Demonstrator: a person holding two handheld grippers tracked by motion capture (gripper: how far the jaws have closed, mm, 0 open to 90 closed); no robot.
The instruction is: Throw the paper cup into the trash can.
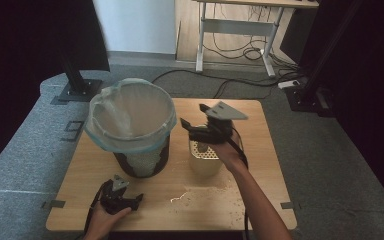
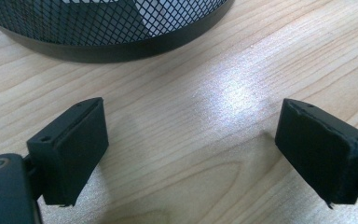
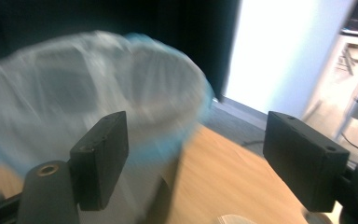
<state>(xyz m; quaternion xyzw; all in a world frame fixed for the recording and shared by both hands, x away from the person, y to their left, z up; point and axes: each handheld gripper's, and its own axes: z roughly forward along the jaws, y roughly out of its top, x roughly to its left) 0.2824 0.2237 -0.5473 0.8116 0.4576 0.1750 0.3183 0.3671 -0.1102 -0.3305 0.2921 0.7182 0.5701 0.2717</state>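
Observation:
A black mesh bin lined with a pale blue plastic bag stands left of the table's middle. To its right is a beige cup. My right gripper hovers just above the cup and points at the bag. In the right gripper view, the right gripper is open with nothing between its jaws, and the blurred bag lies ahead. My left gripper rests on the table near the front edge. In its own view, the left gripper is open and empty, facing the bin's base.
Small pale grains are scattered over the wooden table in front of the cup. Grey carpet surrounds the table. Black stand feet and a desk with cables lie beyond the far edge.

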